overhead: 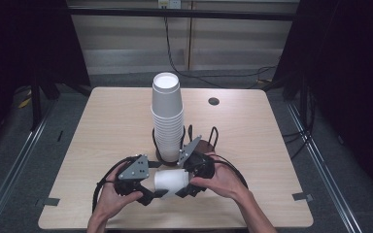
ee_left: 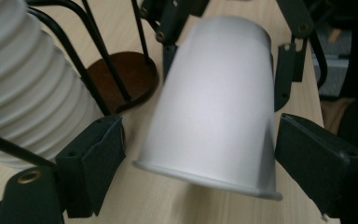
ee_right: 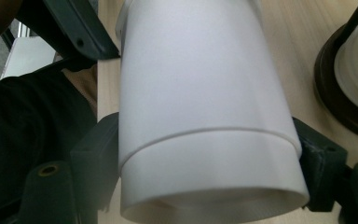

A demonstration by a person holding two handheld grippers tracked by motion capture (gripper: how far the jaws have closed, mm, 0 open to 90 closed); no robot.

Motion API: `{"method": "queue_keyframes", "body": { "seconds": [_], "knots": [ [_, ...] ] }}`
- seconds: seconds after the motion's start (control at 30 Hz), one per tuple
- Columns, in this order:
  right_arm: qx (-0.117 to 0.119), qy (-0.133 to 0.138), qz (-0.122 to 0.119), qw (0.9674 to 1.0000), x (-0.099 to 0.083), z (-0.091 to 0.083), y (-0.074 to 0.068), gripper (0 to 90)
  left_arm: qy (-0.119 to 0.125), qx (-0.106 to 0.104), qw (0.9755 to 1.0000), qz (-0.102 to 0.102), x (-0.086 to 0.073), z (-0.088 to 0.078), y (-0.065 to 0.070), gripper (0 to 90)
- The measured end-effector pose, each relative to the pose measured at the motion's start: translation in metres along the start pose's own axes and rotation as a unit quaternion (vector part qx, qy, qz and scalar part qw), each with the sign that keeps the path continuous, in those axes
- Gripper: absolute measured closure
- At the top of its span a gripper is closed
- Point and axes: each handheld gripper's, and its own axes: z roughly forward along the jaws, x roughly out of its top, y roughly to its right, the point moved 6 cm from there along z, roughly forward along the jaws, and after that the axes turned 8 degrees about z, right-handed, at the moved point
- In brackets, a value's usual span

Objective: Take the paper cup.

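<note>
Wooden table (overhead: 102, 126), grey floor (overhead: 24, 165), wall cables (overhead: 175, 58)

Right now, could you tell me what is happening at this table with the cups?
A person holds a claw in each hand and works on nested white paper cups lying sideways between them, low over the wooden table. The right claw clamps the wider, open end. The left claw straddles the outer cup near its rim, one pad touching and a gap at the other. Behind stands a tall stack of cups in a wire holder.

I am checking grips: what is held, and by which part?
The right gripper clamps the cup by its side wall. The left gripper has its jaws beside the rim, one pad apart from it.
</note>
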Motion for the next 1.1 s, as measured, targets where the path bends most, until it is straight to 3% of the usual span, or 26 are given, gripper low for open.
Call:
{"method": "queue_keyframes", "body": {
  "seconds": [0.1,0.33,0.5,0.77,1.1],
  "knots": [
    [0.002,0.007,0.004,1.0,-0.003,0.0,0.001,22.2,0.023,0.031,0.9992,-0.004,0.001,-0.007,-0.005,15.6],
    [0.005,0.022,0.016,0.9996,-0.006,-0.007,0.004,22.1,0.048,0.057,0.997,-0.021,-0.002,-0.021,-0.011,15.6],
    [0.001,0.05,0.026,0.9984,-0.008,-0.013,0.009,22.0,0.074,0.06,0.9944,-0.046,-0.006,-0.028,-0.013,15.5],
    [0.0,0.086,0.036,0.9956,-0.007,-0.017,0.012,22.0,0.081,0.057,0.9939,-0.046,-0.006,-0.029,-0.011,15.6],
    [0.006,0.138,0.043,0.9895,-0.006,-0.015,0.012,22.0,0.095,0.057,0.9922,-0.056,-0.011,-0.028,-0.007,15.5]
  ]
}}
